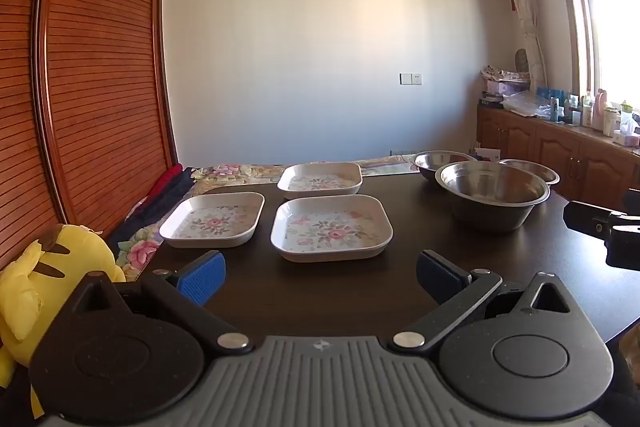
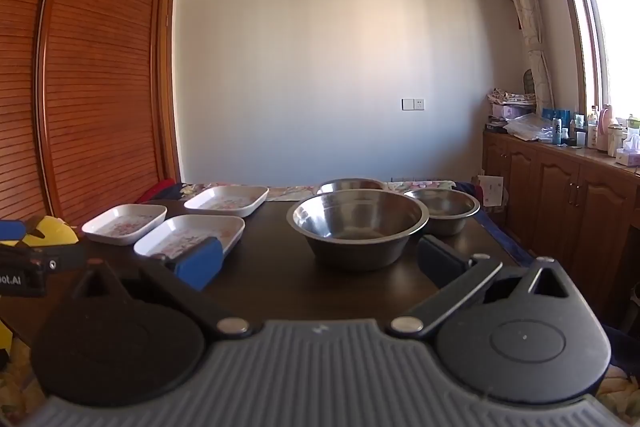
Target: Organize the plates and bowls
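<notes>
Left wrist view: left gripper [image 1: 320,277] spread wide, empty, nearest plate [image 1: 331,228] dead ahead at frame centre, two more behind. Right wrist view: right gripper [image 2: 320,263] also spread, empty, big bowl [image 2: 358,227] straight ahead. Left is nearer the plates, right the bowls.

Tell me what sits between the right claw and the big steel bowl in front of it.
Nothing visible does. The open right claw faces the large stainless steel bowl across bare dark wooden table. The nearest white square floral plate lies off to the left, behind the claw's left blue pad, not in the path.
</notes>
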### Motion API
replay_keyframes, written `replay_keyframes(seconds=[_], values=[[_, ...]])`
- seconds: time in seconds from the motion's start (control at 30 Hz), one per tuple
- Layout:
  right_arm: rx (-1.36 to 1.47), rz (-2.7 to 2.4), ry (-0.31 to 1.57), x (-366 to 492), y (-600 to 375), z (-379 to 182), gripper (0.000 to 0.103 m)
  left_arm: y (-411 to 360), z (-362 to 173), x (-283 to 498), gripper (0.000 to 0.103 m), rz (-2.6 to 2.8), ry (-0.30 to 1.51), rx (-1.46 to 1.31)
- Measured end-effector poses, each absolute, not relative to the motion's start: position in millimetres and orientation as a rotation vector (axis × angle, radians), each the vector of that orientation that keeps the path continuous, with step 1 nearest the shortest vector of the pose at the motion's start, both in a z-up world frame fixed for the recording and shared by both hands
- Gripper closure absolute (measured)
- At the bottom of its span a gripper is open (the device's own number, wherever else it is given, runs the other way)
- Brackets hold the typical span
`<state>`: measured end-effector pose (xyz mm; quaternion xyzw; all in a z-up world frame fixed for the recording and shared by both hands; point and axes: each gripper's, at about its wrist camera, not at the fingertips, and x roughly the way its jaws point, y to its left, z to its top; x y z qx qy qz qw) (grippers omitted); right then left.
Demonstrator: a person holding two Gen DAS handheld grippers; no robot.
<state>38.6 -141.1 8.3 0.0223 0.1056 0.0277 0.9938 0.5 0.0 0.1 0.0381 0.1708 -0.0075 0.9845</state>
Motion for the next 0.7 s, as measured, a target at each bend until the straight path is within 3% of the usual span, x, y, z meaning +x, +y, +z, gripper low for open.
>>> replay_keyframes(seconds=[0.7], values=[[0.042,0.054,0.211,37.0,-143.8,8.3,0.000,-1.1,0.1,-0.7,0.000,-0.017,0.334,0.082]])
